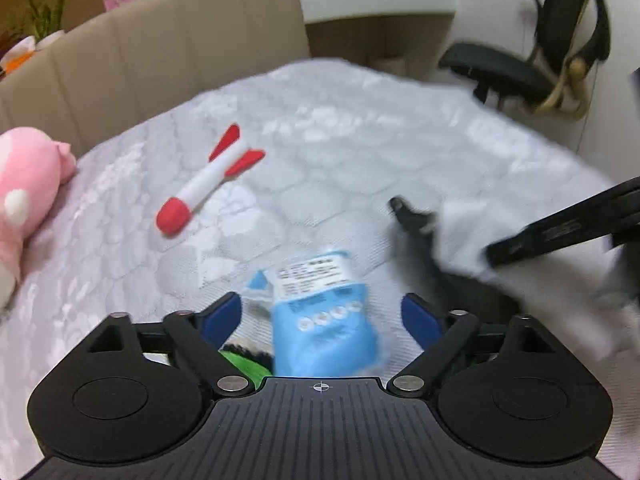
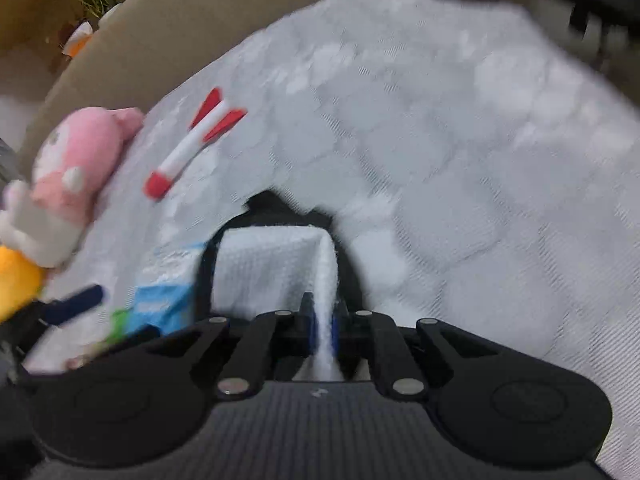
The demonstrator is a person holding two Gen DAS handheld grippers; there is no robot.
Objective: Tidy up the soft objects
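My left gripper (image 1: 322, 312) stands open over the bed, and a light blue tissue packet (image 1: 324, 320) with a white label lies between its blue pads, which do not press on it. My right gripper (image 2: 324, 328) is shut on a fold of a white textured cloth (image 2: 272, 264) with a black edge. In the left wrist view this white cloth (image 1: 460, 232) hangs at the right under the right gripper's black arm. A red and white rocket plush (image 1: 208, 180) (image 2: 192, 144) lies further up the bed. A pink plush (image 1: 24, 192) (image 2: 76, 168) rests at the left.
The bed has a white quilted cover (image 1: 360, 140) and a beige headboard (image 1: 160, 48). A black chair (image 1: 520, 64) stands beyond the bed's far right corner. Something green (image 1: 244, 364) lies beside the packet, and something yellow (image 2: 16, 284) sits under the pink plush.
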